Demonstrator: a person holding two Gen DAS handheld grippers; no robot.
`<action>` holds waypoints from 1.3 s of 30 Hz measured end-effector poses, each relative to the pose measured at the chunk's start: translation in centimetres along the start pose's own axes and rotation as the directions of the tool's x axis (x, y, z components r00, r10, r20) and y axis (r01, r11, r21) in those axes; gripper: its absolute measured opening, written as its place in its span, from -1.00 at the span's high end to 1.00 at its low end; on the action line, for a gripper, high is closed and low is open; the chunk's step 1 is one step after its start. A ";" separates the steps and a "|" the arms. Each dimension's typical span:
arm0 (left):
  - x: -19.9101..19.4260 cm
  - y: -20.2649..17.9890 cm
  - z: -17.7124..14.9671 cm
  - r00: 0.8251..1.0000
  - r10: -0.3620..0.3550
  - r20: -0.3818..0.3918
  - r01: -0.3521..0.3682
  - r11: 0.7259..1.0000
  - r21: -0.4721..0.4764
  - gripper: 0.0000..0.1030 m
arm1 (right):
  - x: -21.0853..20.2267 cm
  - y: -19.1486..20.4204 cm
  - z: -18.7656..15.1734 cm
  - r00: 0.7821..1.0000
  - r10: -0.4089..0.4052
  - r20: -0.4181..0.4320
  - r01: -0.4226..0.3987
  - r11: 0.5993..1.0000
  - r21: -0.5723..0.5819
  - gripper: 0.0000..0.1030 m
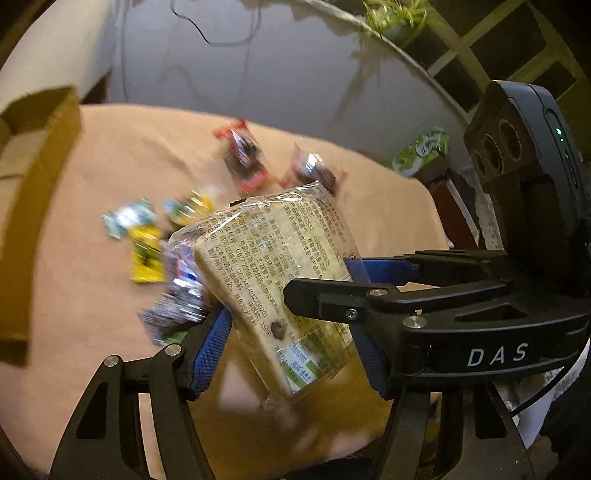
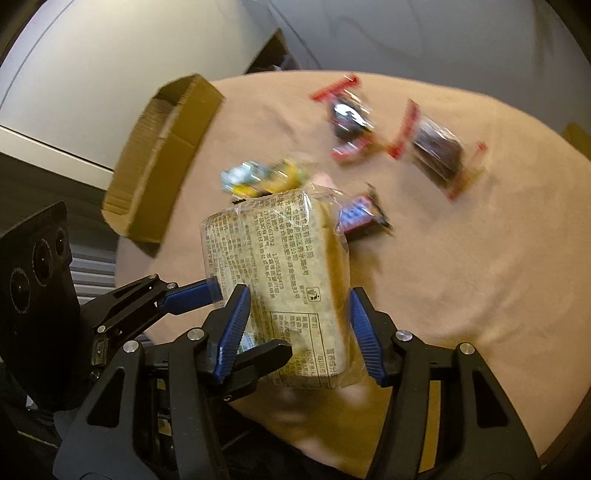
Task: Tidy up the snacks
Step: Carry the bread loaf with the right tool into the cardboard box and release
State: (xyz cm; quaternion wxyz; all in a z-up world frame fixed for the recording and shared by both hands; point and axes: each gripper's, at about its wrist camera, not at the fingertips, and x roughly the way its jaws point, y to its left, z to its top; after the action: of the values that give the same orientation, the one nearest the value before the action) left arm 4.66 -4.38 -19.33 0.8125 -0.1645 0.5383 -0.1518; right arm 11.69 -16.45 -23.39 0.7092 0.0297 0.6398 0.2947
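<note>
A clear-wrapped bread packet [image 1: 273,266] [image 2: 280,266] with printed text hangs above the peach-covered table [image 2: 461,288]. My left gripper [image 1: 291,332] is shut on its lower part, a blue pad on each side. My right gripper [image 2: 299,295] is shut on the same packet, and its fingers [image 1: 369,295] reach in from the right in the left wrist view. The left gripper's fingers [image 2: 181,295] cross in from the left in the right wrist view. Loose snack packets lie on the cloth beyond: a red one [image 2: 347,118], a dark cake [image 2: 436,151], a yellow one [image 1: 147,258], a blue one [image 2: 360,218].
An open cardboard box [image 2: 162,162] [image 1: 40,206] stands at the table's left edge. A green tissue pack [image 1: 421,151] and a potted plant [image 1: 395,14] sit off the table at the far right. The background is motion-blurred.
</note>
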 end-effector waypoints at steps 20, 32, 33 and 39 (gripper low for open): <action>-10.6 13.7 2.1 0.968 0.194 0.160 -0.165 0.970 -0.180 -0.24 | 5.4 17.0 10.1 0.992 0.120 -0.030 -0.124 0.966 -0.228 -0.12; -11.8 21.4 2.4 0.965 0.231 0.125 -0.186 0.937 -0.295 -0.24 | 11.6 22.3 14.2 0.985 0.149 -0.091 -0.168 0.954 -0.250 -0.12; -11.5 21.7 2.7 0.966 0.229 0.120 -0.183 0.934 -0.305 -0.24 | 12.0 22.4 14.3 0.985 0.146 -0.096 -0.166 0.954 -0.249 -0.12; -11.3 23.1 2.7 0.964 0.245 0.108 -0.198 0.924 -0.327 -0.24 | 14.1 22.9 15.0 0.982 0.143 -0.127 -0.170 0.957 -0.236 -0.12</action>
State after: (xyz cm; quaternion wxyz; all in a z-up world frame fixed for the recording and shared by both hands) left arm 4.55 21.42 -18.98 0.8255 -0.2401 0.5092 0.0410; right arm 16.94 13.88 -23.59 0.6459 -0.0239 0.6315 0.4282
